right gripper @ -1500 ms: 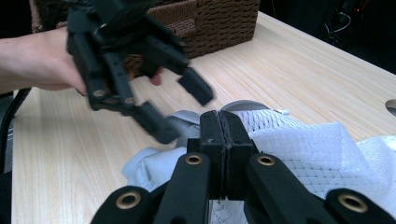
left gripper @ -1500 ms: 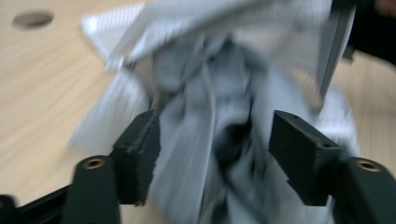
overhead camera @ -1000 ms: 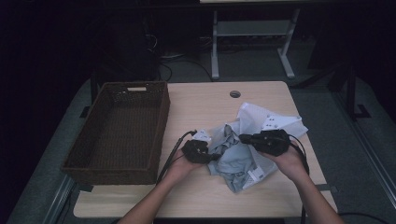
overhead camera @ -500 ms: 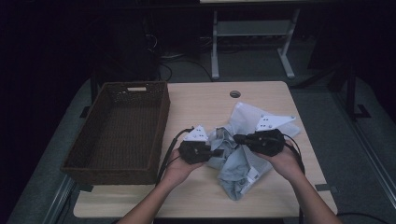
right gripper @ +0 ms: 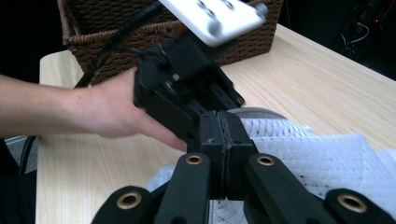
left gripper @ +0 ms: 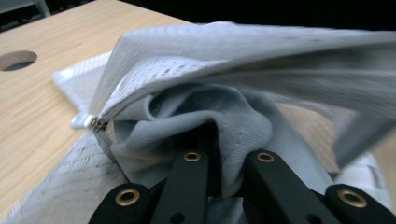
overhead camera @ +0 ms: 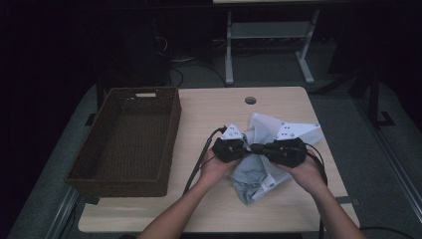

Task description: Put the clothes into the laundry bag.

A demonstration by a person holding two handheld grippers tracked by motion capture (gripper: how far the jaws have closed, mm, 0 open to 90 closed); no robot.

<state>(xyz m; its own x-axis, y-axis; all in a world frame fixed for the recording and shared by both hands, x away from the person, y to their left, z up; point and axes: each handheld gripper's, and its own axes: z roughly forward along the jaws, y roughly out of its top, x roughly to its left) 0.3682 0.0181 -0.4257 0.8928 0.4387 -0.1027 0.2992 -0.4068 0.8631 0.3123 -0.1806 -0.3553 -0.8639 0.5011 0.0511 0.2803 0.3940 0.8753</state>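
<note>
A grey garment (overhead camera: 251, 172) and a white mesh laundry bag (overhead camera: 293, 132) lay bunched on the counter (overhead camera: 278, 102), right of a wicker basket (overhead camera: 127, 139). You held your left tongs (overhead camera: 245, 148) clamped on the grey cloth and your right tongs (overhead camera: 255, 148) pinched on the mesh, tips nearly meeting. You seemed to be stuffing the garment into the bag; next you would likely need the mouth held wide.

A dark brown woven basket (overhead camera: 127, 139) stands on the left part of the light wooden desk (overhead camera: 278, 107), which has a round cable hole (overhead camera: 251, 100) near its far edge, and a grey metal frame (overhead camera: 266, 37) stands on the floor beyond.
</note>
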